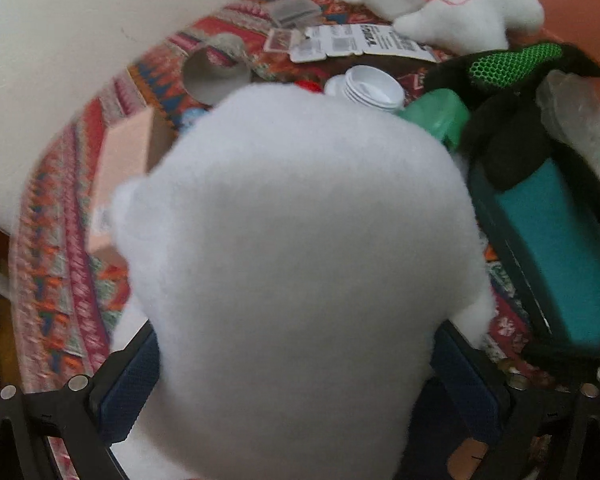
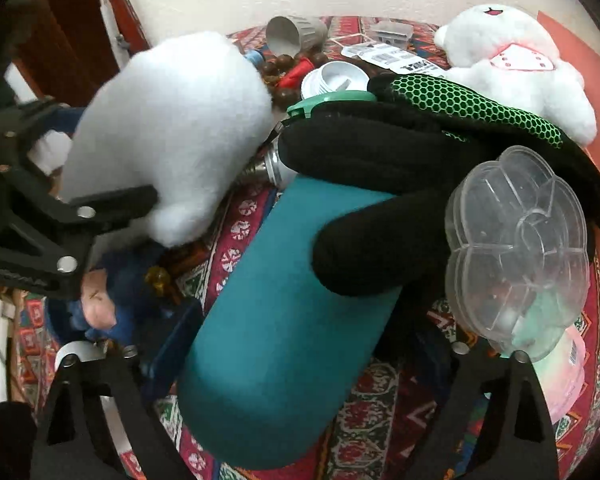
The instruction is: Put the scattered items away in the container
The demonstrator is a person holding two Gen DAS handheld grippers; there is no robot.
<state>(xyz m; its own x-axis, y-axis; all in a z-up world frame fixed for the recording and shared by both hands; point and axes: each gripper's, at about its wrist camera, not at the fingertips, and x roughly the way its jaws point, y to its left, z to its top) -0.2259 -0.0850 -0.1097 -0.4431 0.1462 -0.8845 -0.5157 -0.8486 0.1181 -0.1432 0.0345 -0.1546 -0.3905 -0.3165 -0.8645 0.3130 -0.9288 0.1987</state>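
I stood by the worktop (image 2: 372, 420), which was spread with a red patterned cloth and badly crowded. The left tool (image 1: 296, 344) was clamped on a white plush (image 1: 300, 240), its blue pads pressed into the fur on either side. The plush filled nearly the whole space ahead of it and hid much of what lay beyond.

Just beside the plush lay a teal bottle (image 2: 284, 320) on its side, its green cap (image 2: 328, 100) pointing toward the wall. The right tool (image 2: 312, 340) stood wide open, angled down astride the bottle's base. As far as I could see, its pads were clear of the bottle.

A black and green glove (image 2: 400, 152) was draped across the bottle's upper half, fingers hanging over the body. A clear flower-shaped box (image 2: 516, 248) leaned against the glove, close to the right tool's outer finger, with a pale pink and green round thing (image 2: 560, 364) under it.

Farther back were a white threaded cap (image 2: 332, 76), dark wooden beads (image 2: 284, 76), a grey cup (image 2: 296, 32) tipped over, a printed paper label (image 2: 396, 60) and a white toy bear (image 2: 512, 60). A pink carton (image 1: 128, 168) lay near the worktop's left edge.

Behind the bear, at the far right, rose the wall of the orange-pink container (image 1: 572, 12), and the bear leaned on it.
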